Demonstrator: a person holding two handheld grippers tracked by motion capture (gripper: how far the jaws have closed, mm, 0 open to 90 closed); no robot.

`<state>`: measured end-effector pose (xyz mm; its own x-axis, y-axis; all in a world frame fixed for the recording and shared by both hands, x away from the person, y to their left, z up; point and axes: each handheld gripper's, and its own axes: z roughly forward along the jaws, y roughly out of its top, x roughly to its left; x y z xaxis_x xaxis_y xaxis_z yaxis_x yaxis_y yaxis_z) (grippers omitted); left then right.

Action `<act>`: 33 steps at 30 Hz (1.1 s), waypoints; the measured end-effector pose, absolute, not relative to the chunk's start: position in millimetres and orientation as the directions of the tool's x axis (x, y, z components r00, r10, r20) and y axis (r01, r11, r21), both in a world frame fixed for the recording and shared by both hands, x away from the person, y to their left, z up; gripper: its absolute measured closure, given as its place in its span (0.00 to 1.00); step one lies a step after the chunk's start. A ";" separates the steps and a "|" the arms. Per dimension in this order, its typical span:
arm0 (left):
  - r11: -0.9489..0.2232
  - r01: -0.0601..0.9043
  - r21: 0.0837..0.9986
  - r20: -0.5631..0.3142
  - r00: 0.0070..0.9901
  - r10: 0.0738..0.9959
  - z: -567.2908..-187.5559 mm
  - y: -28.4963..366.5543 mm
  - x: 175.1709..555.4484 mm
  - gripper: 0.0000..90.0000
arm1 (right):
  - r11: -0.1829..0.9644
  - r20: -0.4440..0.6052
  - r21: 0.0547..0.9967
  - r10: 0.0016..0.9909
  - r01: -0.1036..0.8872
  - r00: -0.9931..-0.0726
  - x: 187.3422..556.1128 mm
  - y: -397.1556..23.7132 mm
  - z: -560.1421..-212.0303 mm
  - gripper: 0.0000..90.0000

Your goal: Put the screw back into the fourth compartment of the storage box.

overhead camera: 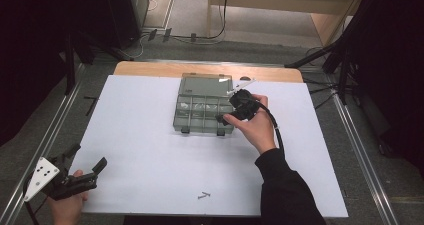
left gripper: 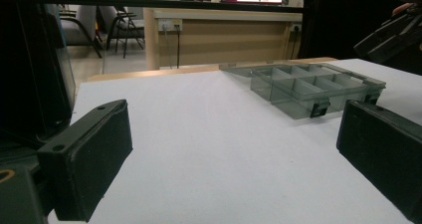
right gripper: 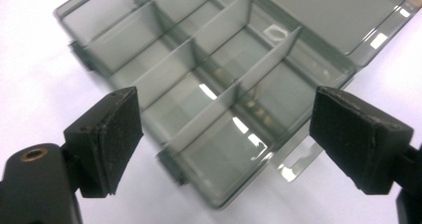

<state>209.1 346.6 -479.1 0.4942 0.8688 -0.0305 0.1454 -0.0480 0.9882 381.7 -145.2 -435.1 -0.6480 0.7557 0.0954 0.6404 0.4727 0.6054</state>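
We saw the right gripper (right gripper: 224, 134) spread wide, hovering just above the near right corner of the open, smoke-grey compartment box (overhead camera: 202, 107) on the white table (overhead camera: 150, 150). The left gripper (overhead camera: 82, 167), also spread and holding nothing, hung well apart from the box.

Black tools (overhead camera: 85, 172), white screw-dotted plate (overhead camera: 41, 177), black sleeve (overhead camera: 287, 187).
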 end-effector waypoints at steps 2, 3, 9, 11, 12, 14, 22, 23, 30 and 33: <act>-0.048 0.145 0.988 -0.030 0.494 0.869 -479.2 346.4 209.0 0.01 | 0.479 0.091 0.607 0.750 0.633 -0.655 374.9 -144.3 -434.4 0.16; -0.049 0.145 0.988 -0.029 0.494 0.869 -479.1 346.4 209.1 0.01 | 0.480 0.089 0.612 0.747 0.628 -0.658 371.5 -143.9 -434.0 0.16; -0.048 0.144 0.988 -0.029 0.495 0.868 -479.2 346.0 209.2 0.01 | 0.493 0.085 0.629 0.725 0.601 -0.684 350.3 -141.7 -433.3 0.17; -0.048 0.144 0.988 -0.030 0.496 0.868 -479.3 345.7 209.1 0.01 | 0.496 0.079 0.637 0.720 0.590 -0.690 343.1 -141.7 -433.5 0.17; -0.047 0.144 0.988 -0.031 0.497 0.867 -479.3 345.6 209.1 0.01 | 0.492 0.082 0.638 0.722 0.593 -0.687 339.1 -141.9 -433.3 0.18; -0.051 0.145 0.988 -0.028 0.497 0.867 -479.2 345.6 209.0 0.01 | 0.486 0.085 0.642 0.724 0.593 -0.685 331.8 -142.4 -434.4 0.20; -0.055 0.146 0.988 -0.026 0.500 0.866 -478.9 345.0 208.9 0.01 | 0.496 0.091 0.640 0.709 0.587 -0.699 306.5 -142.1 -446.6 0.24; -0.053 0.145 0.988 -0.026 0.500 0.866 -479.1 344.7 209.0 0.01 | 0.495 0.096 0.638 0.709 0.590 -0.698 303.1 -141.6 -448.6 0.24; -0.053 0.144 0.988 -0.027 0.501 0.865 -479.1 343.8 208.9 0.01 | 0.515 0.116 0.634 0.675 0.578 -0.729 277.5 -136.6 -462.8 0.28; -0.056 0.146 0.988 -0.025 0.500 0.865 -479.1 344.2 209.0 0.01 | 0.533 0.121 0.631 0.651 0.564 -0.750 266.5 -131.9 -469.1 0.31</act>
<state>209.0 344.2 -479.1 0.5004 0.8654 -0.0252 0.1460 -0.0557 0.9877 266.5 -131.9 -469.1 -0.7497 0.6506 0.1210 0.5642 0.5328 0.6307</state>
